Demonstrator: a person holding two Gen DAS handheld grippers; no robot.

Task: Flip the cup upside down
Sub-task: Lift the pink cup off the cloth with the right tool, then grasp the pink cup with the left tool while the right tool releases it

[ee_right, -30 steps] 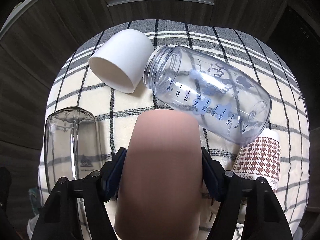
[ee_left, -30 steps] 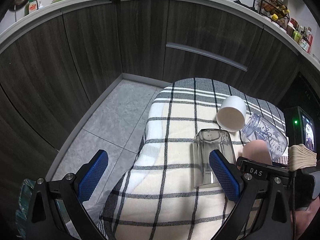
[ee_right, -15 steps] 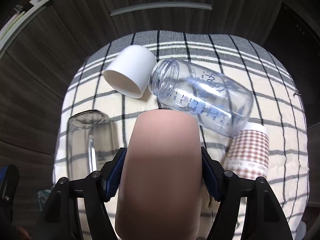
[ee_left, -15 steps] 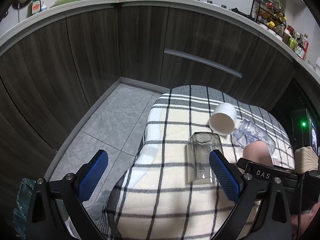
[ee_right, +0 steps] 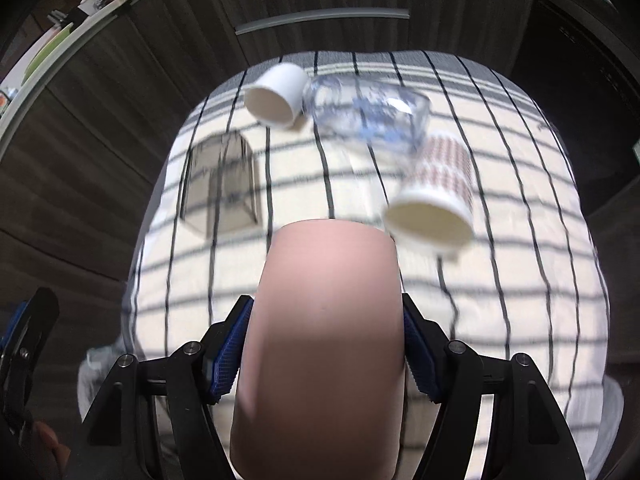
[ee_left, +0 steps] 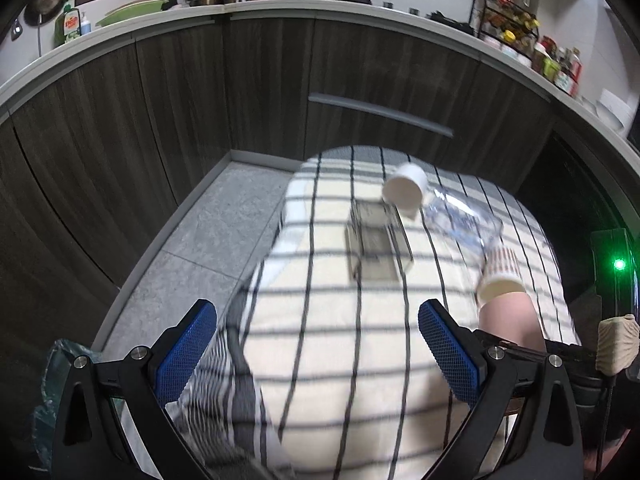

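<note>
The right gripper (ee_right: 324, 344) is clamped on a smooth pink cup (ee_right: 320, 332), its blue-padded fingers (ee_right: 226, 350) pressing the cup's two sides. The cup is held above the checked cloth on the table (ee_right: 520, 280), its far end pointing away from the camera; which end is the mouth cannot be told from here. The left gripper (ee_left: 316, 350) holds nothing, its jaws spread wide, well back from the other things.

Beyond the pink cup, a paper cup with a red houndstooth pattern (ee_right: 436, 196) lies on its side, mouth toward the camera, just beside it. Farther off lie a clear baby bottle with blue markings (ee_right: 368, 118) and a white plastic cup (ee_right: 276, 96), the two touching. A clear faceted glass (ee_right: 220, 184) stands apart on the left.

The step in hand looks like the carry, with the cup raised for turning. The next move would call for a wrist roll with enough height to clear the paper cup, then setting the cup down rim first on bare cloth.
</note>
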